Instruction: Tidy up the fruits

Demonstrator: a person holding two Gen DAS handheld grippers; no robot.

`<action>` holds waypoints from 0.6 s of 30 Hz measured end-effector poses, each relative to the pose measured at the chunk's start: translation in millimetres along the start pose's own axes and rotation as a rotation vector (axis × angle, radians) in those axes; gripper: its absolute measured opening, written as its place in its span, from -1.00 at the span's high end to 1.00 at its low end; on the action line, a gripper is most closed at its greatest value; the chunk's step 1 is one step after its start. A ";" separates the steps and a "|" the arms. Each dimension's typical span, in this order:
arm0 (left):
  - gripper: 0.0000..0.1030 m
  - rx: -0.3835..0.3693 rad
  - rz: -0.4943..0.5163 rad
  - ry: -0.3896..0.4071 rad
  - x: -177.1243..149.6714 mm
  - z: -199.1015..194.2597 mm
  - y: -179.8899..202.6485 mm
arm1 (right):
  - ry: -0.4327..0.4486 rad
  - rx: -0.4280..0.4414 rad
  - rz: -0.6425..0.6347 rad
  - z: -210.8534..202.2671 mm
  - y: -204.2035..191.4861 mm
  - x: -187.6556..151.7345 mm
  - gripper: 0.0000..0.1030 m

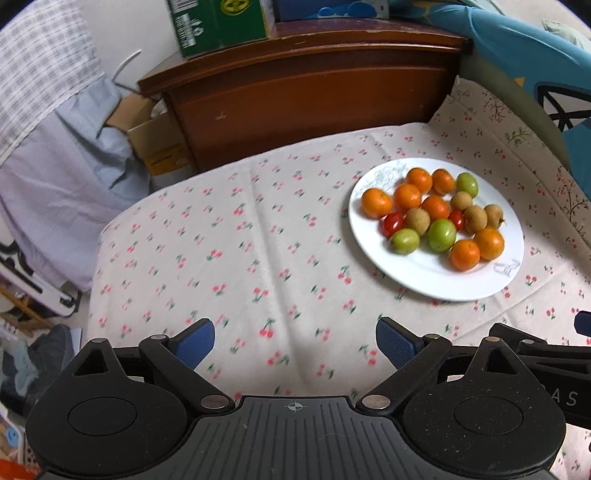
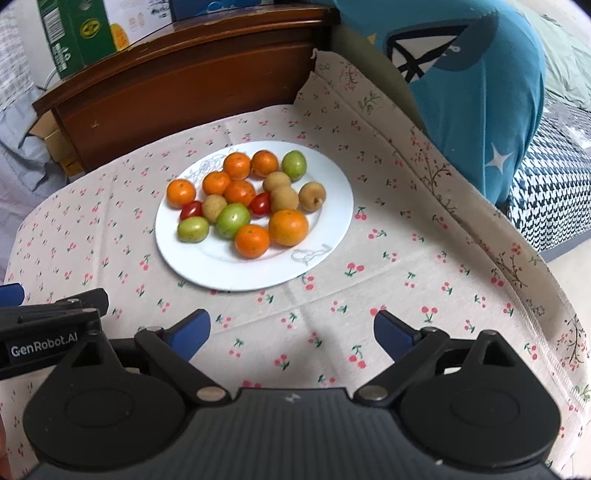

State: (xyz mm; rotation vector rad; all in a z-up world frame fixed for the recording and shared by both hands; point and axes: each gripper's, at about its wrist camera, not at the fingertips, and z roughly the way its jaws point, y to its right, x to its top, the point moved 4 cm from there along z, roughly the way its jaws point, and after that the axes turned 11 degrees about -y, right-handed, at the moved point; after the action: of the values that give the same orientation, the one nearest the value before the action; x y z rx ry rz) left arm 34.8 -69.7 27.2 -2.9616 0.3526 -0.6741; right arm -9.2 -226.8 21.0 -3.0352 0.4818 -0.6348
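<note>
Right wrist view: mixed fruits [image 2: 255, 201] heaped on white plate [image 2: 332, 221] (both claws agape, empty).

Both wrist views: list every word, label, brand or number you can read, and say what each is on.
"GenRobot.AI": white lettering on the side of the left gripper, seen from the right wrist view.
"AS": end of a cut-off word on the right gripper's body, seen from the left wrist view.
Green carton on the wooden cabinet: round logo and white print, too blurred to read.
Plate: line drawings only, no text.
</note>
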 end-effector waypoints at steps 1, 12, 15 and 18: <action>-0.85 0.002 -0.008 -0.003 -4.0 -0.8 -2.8 | 0.001 0.005 -0.011 -0.5 -2.4 -2.7 -0.84; -0.85 -0.010 -0.092 -0.025 -48.7 -8.2 -32.1 | 0.024 0.075 -0.119 1.2 -20.0 -43.3 -0.84; -0.85 -0.020 -0.111 -0.030 -55.7 -8.0 -37.8 | 0.039 0.083 -0.168 10.6 -23.3 -54.2 -0.84; -0.85 -0.012 -0.118 -0.033 -60.1 -6.6 -42.1 | 0.054 0.077 -0.180 21.3 -24.2 -62.1 -0.84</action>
State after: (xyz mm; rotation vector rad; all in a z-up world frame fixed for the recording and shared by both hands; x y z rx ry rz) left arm -12.1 -14.5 13.7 -3.0203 0.1811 -0.6365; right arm -47.8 -186.5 -21.2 -3.0175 0.1806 -0.7250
